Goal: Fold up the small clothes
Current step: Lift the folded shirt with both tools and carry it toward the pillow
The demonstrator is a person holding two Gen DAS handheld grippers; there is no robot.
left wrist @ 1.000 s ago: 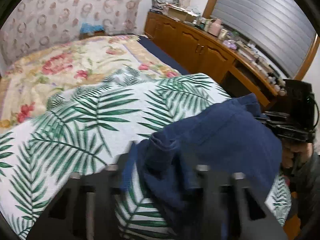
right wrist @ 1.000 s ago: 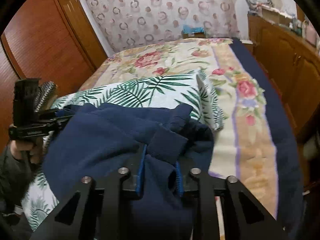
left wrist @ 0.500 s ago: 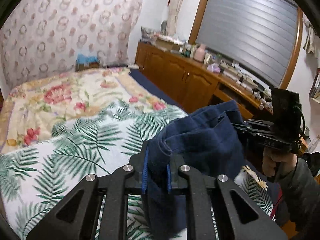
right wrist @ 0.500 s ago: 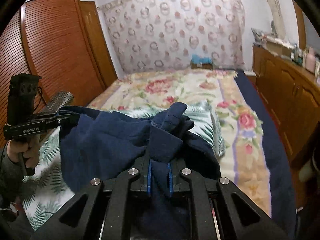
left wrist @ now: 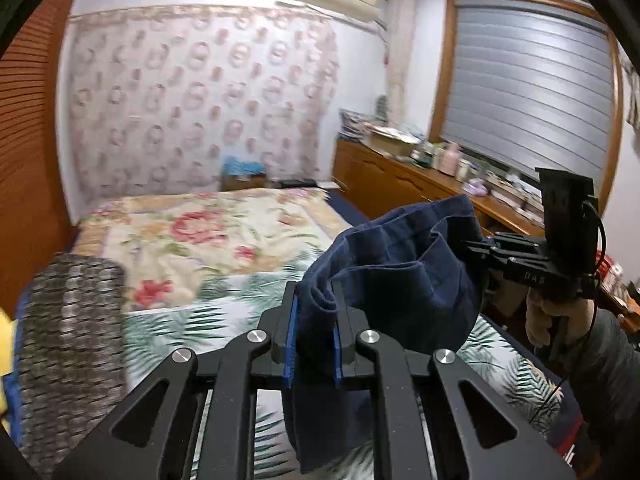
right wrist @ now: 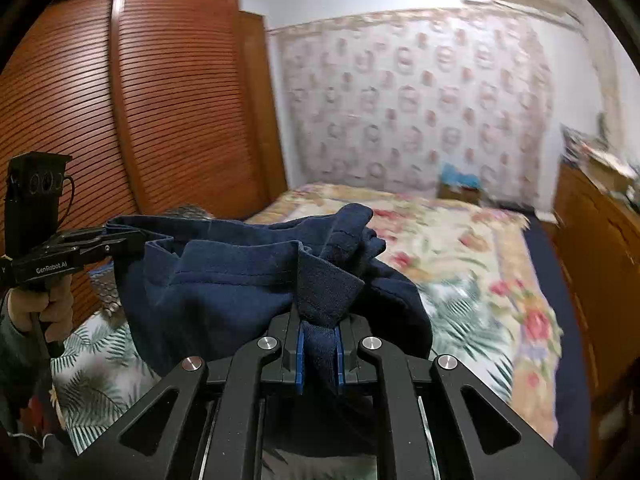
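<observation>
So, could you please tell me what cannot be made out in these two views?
- What kind of garment the navy garment is: bunched between both grippers, in both views.
- Its lower hem: behind the left gripper in the left view.
- Items on the wooden sideboard: too small, blurred.
- The grey patterned bundle: blurred, cut off.

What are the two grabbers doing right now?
Left gripper shut on blue garment. Right gripper shut on it too. Garment lifted over bed. Nothing in the way.
</observation>
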